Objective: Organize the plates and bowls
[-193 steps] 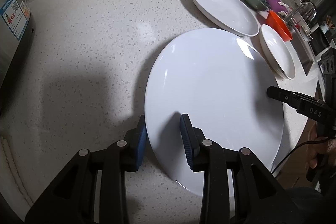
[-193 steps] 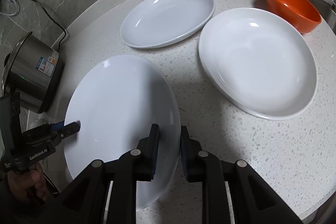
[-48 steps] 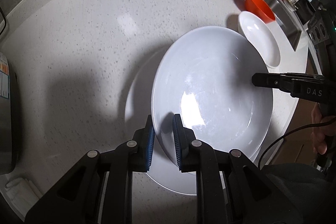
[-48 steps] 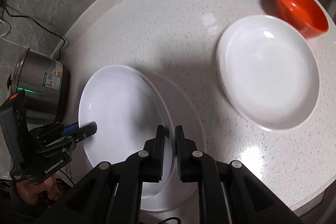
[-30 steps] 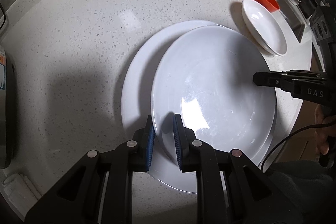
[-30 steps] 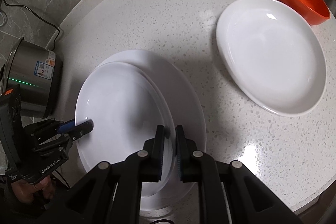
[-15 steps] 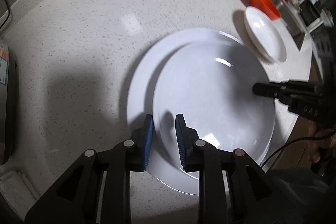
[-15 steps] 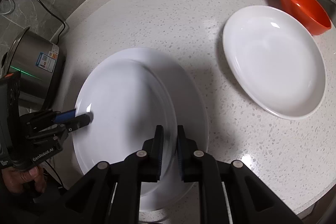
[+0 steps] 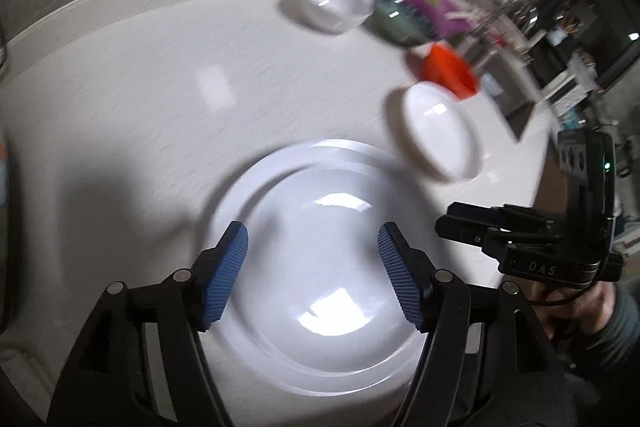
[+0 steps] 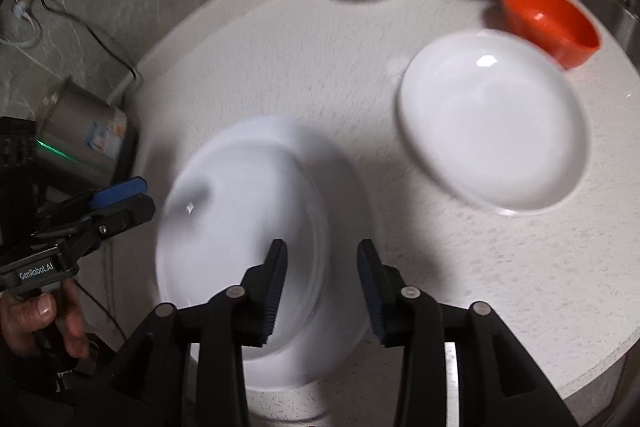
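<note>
With the left gripper [image 9: 312, 271] and right gripper [image 10: 322, 287] both spread apart and empty above the two stacked white plates [image 10: 240, 227], the remaining shallow white ceramic plate [image 10: 492, 135] lies ahead and rightward, nearer the right gripper.

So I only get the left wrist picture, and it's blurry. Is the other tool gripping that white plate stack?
Observer: No. In the right wrist view the right gripper has its jaws apart over the near edge of the stacked plates and grips nothing.
Visitor: And what's beyond my left edge?
Observer: A steel pot showing a green light, with a black cable running up the wall behind it.
Visitor: Is anything in the orange bowl?
Observer: That view looks into the orange bowl, and it holds nothing.
</note>
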The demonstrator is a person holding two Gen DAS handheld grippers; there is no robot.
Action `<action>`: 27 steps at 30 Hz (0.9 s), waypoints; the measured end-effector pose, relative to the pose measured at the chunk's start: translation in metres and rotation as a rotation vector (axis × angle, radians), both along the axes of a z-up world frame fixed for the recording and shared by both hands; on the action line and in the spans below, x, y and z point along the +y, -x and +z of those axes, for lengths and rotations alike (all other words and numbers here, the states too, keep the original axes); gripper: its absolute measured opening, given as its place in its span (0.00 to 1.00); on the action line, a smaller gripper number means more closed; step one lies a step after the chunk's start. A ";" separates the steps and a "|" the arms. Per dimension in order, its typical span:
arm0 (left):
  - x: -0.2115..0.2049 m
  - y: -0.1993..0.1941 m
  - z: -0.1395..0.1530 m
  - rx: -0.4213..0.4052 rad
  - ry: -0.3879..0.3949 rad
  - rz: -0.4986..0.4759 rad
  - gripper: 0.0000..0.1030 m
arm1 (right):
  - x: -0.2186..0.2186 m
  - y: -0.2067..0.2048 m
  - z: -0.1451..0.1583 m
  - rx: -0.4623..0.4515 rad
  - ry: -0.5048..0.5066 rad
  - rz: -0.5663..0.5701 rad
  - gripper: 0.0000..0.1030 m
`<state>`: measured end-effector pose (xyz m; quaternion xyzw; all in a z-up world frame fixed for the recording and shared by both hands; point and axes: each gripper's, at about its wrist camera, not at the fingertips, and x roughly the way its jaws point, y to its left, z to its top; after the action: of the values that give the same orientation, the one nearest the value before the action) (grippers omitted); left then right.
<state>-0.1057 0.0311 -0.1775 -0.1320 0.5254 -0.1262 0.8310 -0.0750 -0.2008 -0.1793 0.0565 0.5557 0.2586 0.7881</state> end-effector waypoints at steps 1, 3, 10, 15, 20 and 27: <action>-0.004 -0.004 0.004 -0.009 0.020 -0.007 0.72 | -0.008 -0.001 0.006 -0.018 -0.021 -0.012 0.46; -0.016 -0.013 0.014 -0.037 0.028 -0.016 0.81 | -0.034 -0.005 0.022 -0.076 -0.068 -0.053 0.58; -0.064 -0.062 0.019 0.020 0.049 0.067 0.82 | -0.136 -0.052 0.036 -0.096 -0.191 -0.149 0.66; -0.109 -0.110 0.004 0.077 0.038 0.081 0.82 | -0.179 -0.090 0.003 0.031 -0.231 -0.141 0.66; -0.141 -0.143 -0.021 0.129 0.002 0.064 0.81 | -0.195 -0.105 -0.012 0.095 -0.263 -0.109 0.66; -0.164 -0.161 -0.052 0.194 -0.035 0.000 0.72 | -0.199 -0.115 -0.026 0.134 -0.287 -0.084 0.62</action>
<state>0.0549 -0.1326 -0.2291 -0.1290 0.6056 -0.1034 0.7784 0.0402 -0.3997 -0.2048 0.2089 0.5615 0.2979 0.7432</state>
